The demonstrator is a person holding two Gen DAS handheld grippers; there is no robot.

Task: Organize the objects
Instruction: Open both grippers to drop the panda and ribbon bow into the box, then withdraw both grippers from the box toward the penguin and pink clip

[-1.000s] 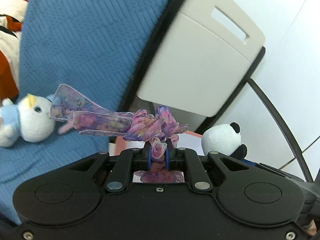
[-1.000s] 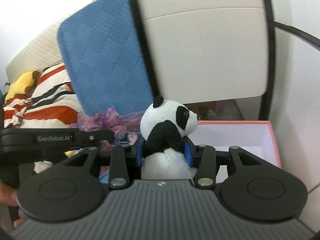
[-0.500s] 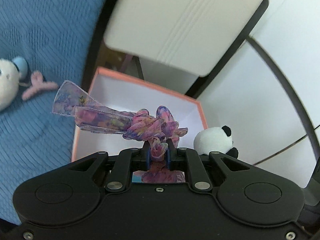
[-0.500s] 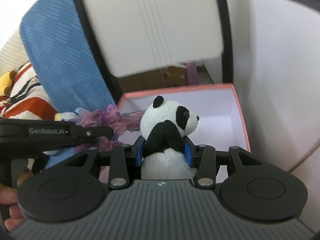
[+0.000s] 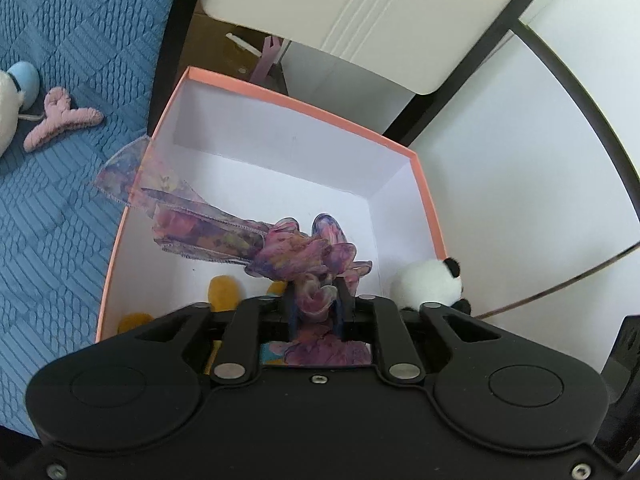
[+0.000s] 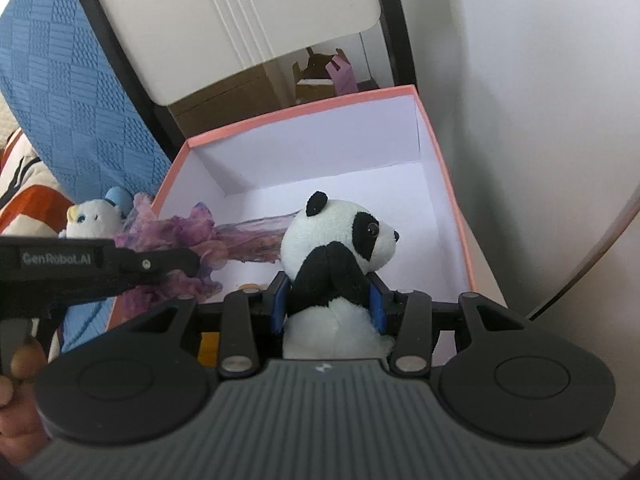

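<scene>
My left gripper [image 5: 316, 300] is shut on a purple floral ribbon bow [image 5: 280, 248] and holds it above the open pink box [image 5: 296, 106] with a white inside. My right gripper [image 6: 328, 300] is shut on a panda plush [image 6: 340, 248], also above the box [image 6: 304, 114]. The panda shows at the right in the left wrist view [image 5: 428, 284]. The bow [image 6: 192, 236] and the left gripper show at the left in the right wrist view. Yellow items [image 5: 224, 288] lie on the box floor, partly hidden.
A blue quilted cover [image 5: 60, 180] lies left of the box, with a pink hair claw [image 5: 60, 118] and a white-and-blue plush [image 6: 96, 216] on it. A white chair back [image 6: 240, 28] and cardboard boxes [image 6: 316, 76] stand beyond the box. A white wall [image 6: 540, 100] is at the right.
Both grippers have tilted down and moved forward over the pink box, carrying the bow and the panda. The box inside and the yellow items now show.
</scene>
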